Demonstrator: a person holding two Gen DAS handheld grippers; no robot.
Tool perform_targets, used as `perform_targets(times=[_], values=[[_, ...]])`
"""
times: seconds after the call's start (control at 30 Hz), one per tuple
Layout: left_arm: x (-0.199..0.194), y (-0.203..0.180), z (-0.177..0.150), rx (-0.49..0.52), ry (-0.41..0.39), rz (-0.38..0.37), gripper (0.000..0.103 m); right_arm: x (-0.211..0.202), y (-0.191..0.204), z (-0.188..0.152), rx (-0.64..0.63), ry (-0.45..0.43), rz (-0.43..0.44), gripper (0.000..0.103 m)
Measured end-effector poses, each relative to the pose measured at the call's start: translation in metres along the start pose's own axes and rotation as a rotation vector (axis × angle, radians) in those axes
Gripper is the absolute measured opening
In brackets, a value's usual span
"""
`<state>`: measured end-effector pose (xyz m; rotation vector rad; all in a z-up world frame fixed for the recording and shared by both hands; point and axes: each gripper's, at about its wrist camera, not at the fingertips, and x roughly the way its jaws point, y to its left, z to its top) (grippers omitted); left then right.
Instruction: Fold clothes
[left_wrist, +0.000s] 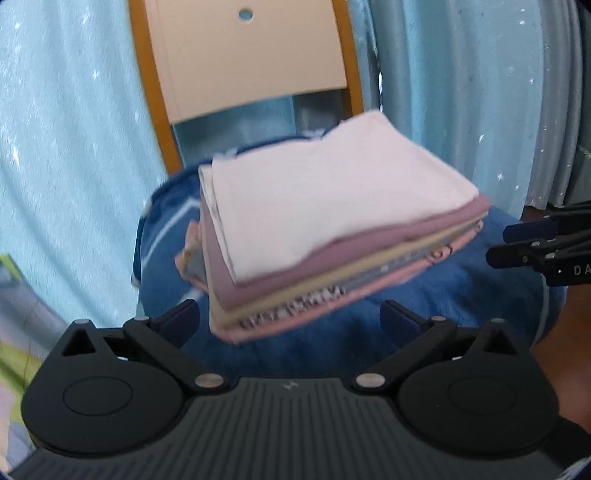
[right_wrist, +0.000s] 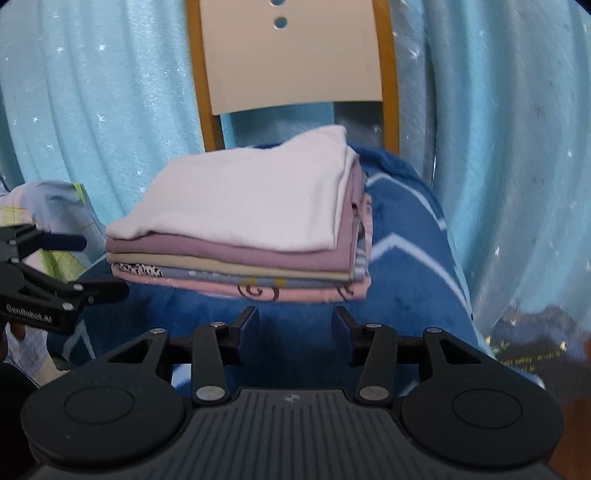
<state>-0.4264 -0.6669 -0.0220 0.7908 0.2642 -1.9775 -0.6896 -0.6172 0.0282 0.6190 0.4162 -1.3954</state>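
A neat stack of several folded garments (left_wrist: 332, 199) rests on a chair seat covered by a blue blanket (left_wrist: 424, 295). The top piece is white, with mauve, beige, grey patterned and pink layers beneath. My left gripper (left_wrist: 290, 321) hovers just in front of the stack, open and holding nothing. My right gripper (left_wrist: 508, 244) comes in from the right edge, clear of the pile. From the right wrist view the stack (right_wrist: 251, 206) lies straight ahead of my right gripper (right_wrist: 295, 325), which is open and holds nothing. My left gripper (right_wrist: 88, 266) stands open at the stack's left.
The chair's cream backrest (right_wrist: 295, 59) with an orange-brown frame rises behind the stack. Light blue star-print curtains (right_wrist: 498, 147) hang all around. A pale patterned cloth (right_wrist: 48, 199) lies at the far left. The blanket (right_wrist: 406, 258) has white zigzag lines.
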Motion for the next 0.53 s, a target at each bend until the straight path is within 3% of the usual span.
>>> perform_targets(times=[0.27, 0.53], values=[[0.006, 0.001, -0.013, -0.116, 0.045, -0.051, 0.102, -0.001, 0.001, -0.003, 0.017, 0.001, -0.005, 0.055], [0.008, 0.007, -0.02, -0.158, 0.027, -0.008, 0.102, 0.001, 0.003, -0.004, 0.021, 0.007, -0.009, 0.056]])
